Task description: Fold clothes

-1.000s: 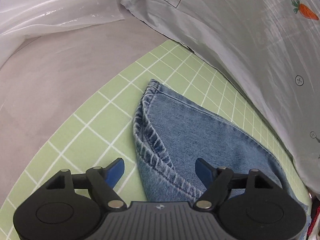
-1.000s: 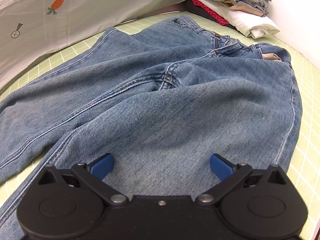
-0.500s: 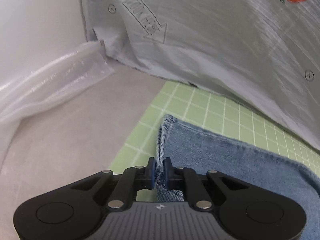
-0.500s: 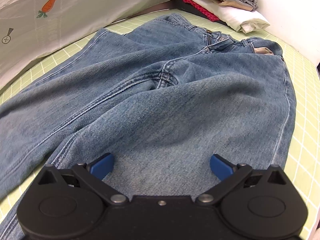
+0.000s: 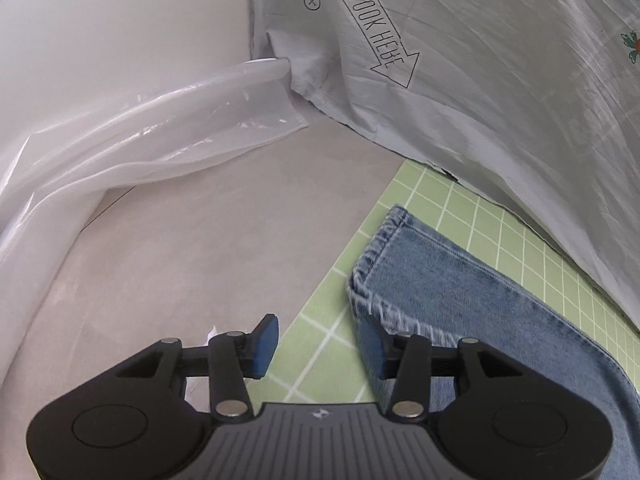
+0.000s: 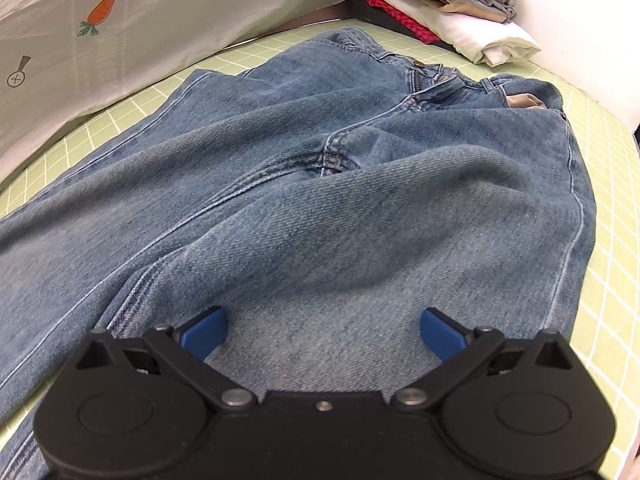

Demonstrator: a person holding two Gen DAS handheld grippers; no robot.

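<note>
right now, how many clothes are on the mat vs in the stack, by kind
jeans spread on the green mat: 1
folded garments in the stack at the far corner: at least 4 layers visible (grey, beige, red, white); the exact count is hard to tell
total: at least 5

Bare tabletop left; printed sheet blocks behind.

Lab-ish folding stn (grid mat)
</note>
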